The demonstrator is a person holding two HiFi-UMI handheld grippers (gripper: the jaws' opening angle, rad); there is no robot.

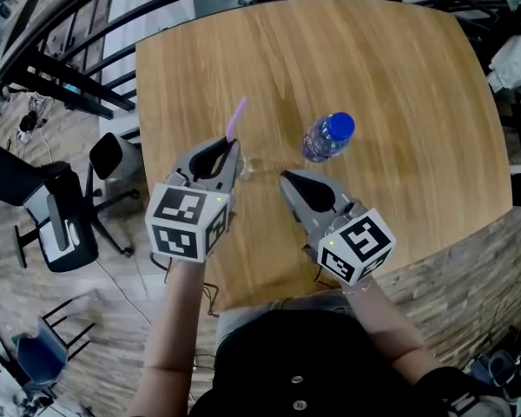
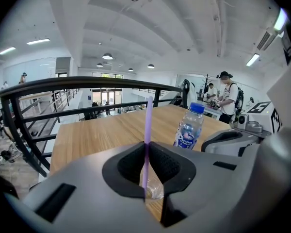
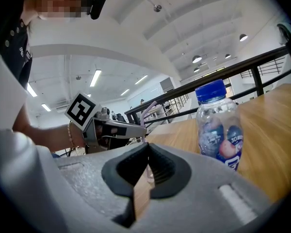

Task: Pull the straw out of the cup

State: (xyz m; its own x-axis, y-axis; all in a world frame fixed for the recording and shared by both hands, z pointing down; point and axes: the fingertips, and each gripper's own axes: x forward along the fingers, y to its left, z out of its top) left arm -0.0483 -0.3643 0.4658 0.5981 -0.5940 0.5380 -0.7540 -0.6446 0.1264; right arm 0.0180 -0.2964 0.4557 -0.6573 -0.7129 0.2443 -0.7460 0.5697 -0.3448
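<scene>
The straw [image 1: 236, 120] is standing in the cup [image 2: 155, 191] near the tabletop's [image 1: 399, 102] left edge, leaning a little away from the person. Bare wood is stretching ahead of it and far to the right. Past the left edge a dark railing [image 2: 87, 84] and office chairs [image 1: 48, 211] are crowding in, and the near edge is running under the person's forearms. A blue-capped bottle [image 1: 327, 137] is standing just right of the cup, apart from it.

The left claw [image 1: 232, 150] is covering most of the cup in the head view. In the left gripper view only a patch of clear wall is showing through the gap below the pads, and the straw's lower end is getting lost there.

The left claw is pinching the straw partway up, its pads pressing the purple stem from both sides. The right claw [image 1: 285, 177] is keeping its tips pressed together with nothing between them, sitting just right of the cup; whether it is touching the cup is not showing.
</scene>
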